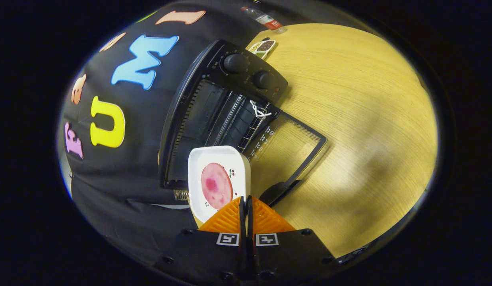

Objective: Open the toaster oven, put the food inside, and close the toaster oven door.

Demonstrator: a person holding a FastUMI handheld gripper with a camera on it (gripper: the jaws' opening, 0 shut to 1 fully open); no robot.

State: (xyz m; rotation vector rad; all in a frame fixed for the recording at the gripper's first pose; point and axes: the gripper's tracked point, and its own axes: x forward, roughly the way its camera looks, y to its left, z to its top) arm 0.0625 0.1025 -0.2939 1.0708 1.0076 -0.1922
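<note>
The black toaster oven [214, 111] stands on the wooden table [357, 119] with its glass door [287, 149] folded down flat, handle [279, 192] nearest me. Its dark cavity and wire rack [234, 123] are exposed. A white square dish [219, 180] carrying a pink round slice of food [216, 186] hangs just ahead of my fingers, in front of the oven's opening and above the door's inner edge. My gripper [246, 202], with orange fingers [266, 220], is shut on the dish's near rim. The whole view is tilted.
Two control knobs [250, 71] sit on the oven's panel. A small packet [262, 47] and a plastic bottle [266, 19] lie beyond the oven at the table's far edge. Black cloth wall stands behind the oven.
</note>
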